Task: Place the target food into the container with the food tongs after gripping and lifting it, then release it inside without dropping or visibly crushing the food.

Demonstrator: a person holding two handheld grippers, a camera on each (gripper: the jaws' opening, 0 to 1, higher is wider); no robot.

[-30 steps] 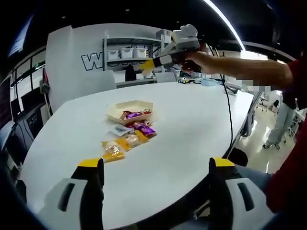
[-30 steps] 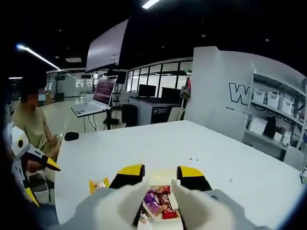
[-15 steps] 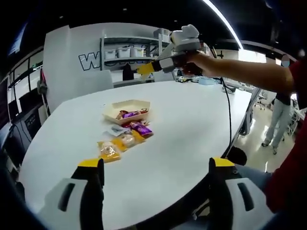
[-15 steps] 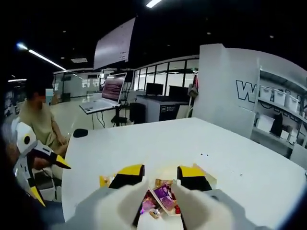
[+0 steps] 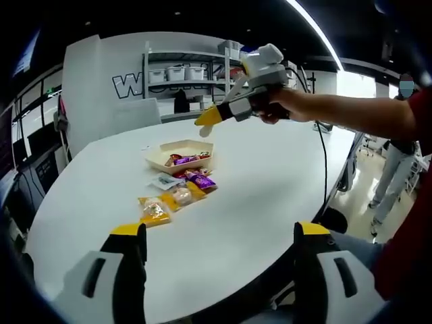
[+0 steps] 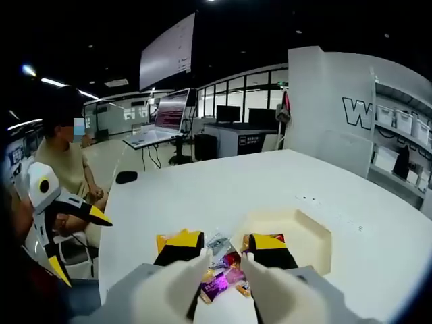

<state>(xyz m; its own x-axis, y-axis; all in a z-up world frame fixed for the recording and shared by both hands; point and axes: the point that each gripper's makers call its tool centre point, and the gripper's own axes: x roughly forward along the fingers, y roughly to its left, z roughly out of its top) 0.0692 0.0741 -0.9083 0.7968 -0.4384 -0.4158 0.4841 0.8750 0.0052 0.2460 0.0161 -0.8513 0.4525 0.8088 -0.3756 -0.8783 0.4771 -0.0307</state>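
A beige tray point(image 5: 165, 157) on the white table point(image 5: 270, 175) holds a few purple and red snack packets point(image 5: 182, 160). Just in front of it lie a purple packet point(image 5: 202, 181), a white packet point(image 5: 165, 181) and yellow packets point(image 5: 155, 210). A hand holds my right gripper point(image 5: 209, 116) in the air above the tray's far side. In the right gripper view its jaws point(image 6: 225, 244) stand narrowly open over a purple packet point(image 6: 217, 283), holding nothing, with the tray point(image 6: 300, 233) to their right. My left gripper point(image 5: 219, 233) hangs wide open and unloaded over the table's near edge.
A person point(image 6: 64, 162) sits beyond the table's far end, near a desk with a laptop point(image 6: 165, 121). Shelves with white bins point(image 5: 179, 73) stand behind the table. Another person point(image 5: 395, 169) stands at the right. The table has bare room around the packets.
My right gripper has come down and across, from over the tray to over the loose packets in front of it. The left gripper has stayed in place, open.
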